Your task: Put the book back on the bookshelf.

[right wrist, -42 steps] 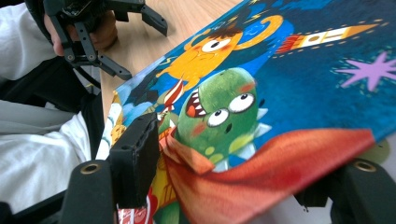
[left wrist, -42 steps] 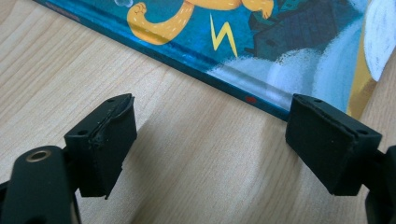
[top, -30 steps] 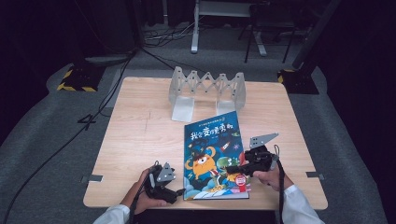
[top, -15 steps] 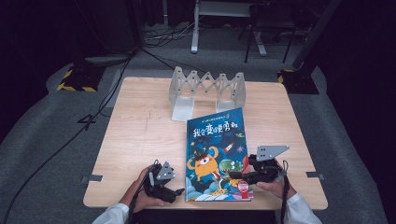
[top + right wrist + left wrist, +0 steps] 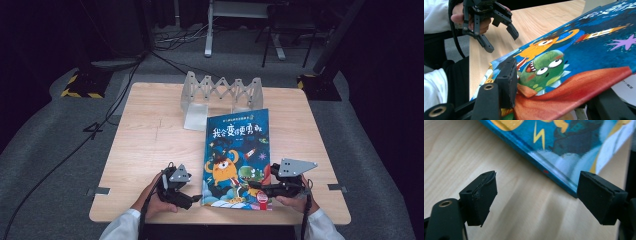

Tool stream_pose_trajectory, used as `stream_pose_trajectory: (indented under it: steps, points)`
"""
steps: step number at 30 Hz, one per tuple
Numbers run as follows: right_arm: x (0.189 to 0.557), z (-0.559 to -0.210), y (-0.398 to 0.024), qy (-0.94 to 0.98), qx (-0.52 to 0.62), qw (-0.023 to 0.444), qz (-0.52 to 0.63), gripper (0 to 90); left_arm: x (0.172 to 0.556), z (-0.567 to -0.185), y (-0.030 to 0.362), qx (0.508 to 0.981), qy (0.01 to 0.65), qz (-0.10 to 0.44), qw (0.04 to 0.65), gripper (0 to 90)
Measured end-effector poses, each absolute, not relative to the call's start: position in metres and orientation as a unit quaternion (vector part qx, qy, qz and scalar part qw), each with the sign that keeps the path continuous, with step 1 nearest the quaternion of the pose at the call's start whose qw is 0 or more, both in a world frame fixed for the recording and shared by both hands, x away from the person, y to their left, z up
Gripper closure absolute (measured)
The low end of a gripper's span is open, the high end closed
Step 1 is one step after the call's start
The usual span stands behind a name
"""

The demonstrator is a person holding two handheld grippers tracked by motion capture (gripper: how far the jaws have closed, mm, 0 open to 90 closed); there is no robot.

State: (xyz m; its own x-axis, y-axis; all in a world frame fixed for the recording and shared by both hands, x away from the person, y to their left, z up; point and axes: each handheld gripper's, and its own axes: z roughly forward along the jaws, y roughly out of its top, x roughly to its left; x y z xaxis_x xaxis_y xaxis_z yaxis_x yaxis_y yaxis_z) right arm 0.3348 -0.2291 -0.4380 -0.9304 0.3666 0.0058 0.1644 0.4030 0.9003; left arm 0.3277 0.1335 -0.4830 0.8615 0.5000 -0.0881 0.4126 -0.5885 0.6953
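Picture book (image 5: 236, 156) lies face up on the tabletop (image 5: 150, 145), toward the near right, in front of a grey zigzag rack (image 5: 222, 92). Right gripper (image 5: 260, 186) grasps the book's near right corner: one jaw on top of the cover, the other beneath, and the cover bows upward there, as the right gripper view shows. Left gripper (image 5: 196, 199) sits just beside the book's near left corner, jaws released and spread wide over bare wood; one pad (image 5: 599, 195) stands close to the corner, contact unclear.
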Motion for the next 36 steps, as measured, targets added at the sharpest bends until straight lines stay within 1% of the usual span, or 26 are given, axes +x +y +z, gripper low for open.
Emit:
stream_pose_trajectory:
  steps: [3,6,12,14,17,20,21,22,29,36]
  points:
    - [0.334,-0.437,-0.229,0.832,0.156,0.103,0.523,49.4,0.336,-0.484,0.129,0.885,0.262,0.042,0.383,17.4]
    - [0.331,-0.435,-0.229,0.831,0.145,0.121,0.523,49.5,0.344,-0.483,0.123,0.884,0.257,0.037,0.389,16.8]
    - [0.325,-0.433,-0.227,0.83,0.128,0.142,0.523,49.5,0.356,-0.482,0.114,0.883,0.251,0.045,0.394,15.9]
    - [0.325,-0.433,-0.227,0.83,0.126,0.143,0.524,49.5,0.359,-0.483,0.113,0.883,0.251,0.048,0.394,15.6]
    - [0.323,-0.432,-0.227,0.829,0.12,0.149,0.525,49.5,0.363,-0.483,0.112,0.878,0.249,0.033,0.408,15.4]
    - [0.323,-0.432,-0.227,0.829,0.116,0.151,0.526,49.5,0.366,-0.483,0.112,0.873,0.252,0.031,0.416,14.5]
    - [0.323,-0.432,-0.227,0.829,0.116,0.151,0.526,49.5,0.368,-0.483,0.111,0.871,0.252,0.029,0.42,11.4]
    - [0.323,-0.432,-0.227,0.829,0.116,0.151,0.526,49.5,0.368,-0.483,0.111,0.871,0.252,0.029,0.42,11.0]
    - [0.32,-0.429,-0.224,0.83,0.102,0.162,0.524,49.5,0.376,-0.481,0.106,0.857,0.242,0.0,0.455,10.5]
    - [0.318,-0.429,-0.222,0.829,0.095,0.17,0.524,49.5,0.384,-0.481,0.103,0.843,0.247,-0.022,0.478,6.8]
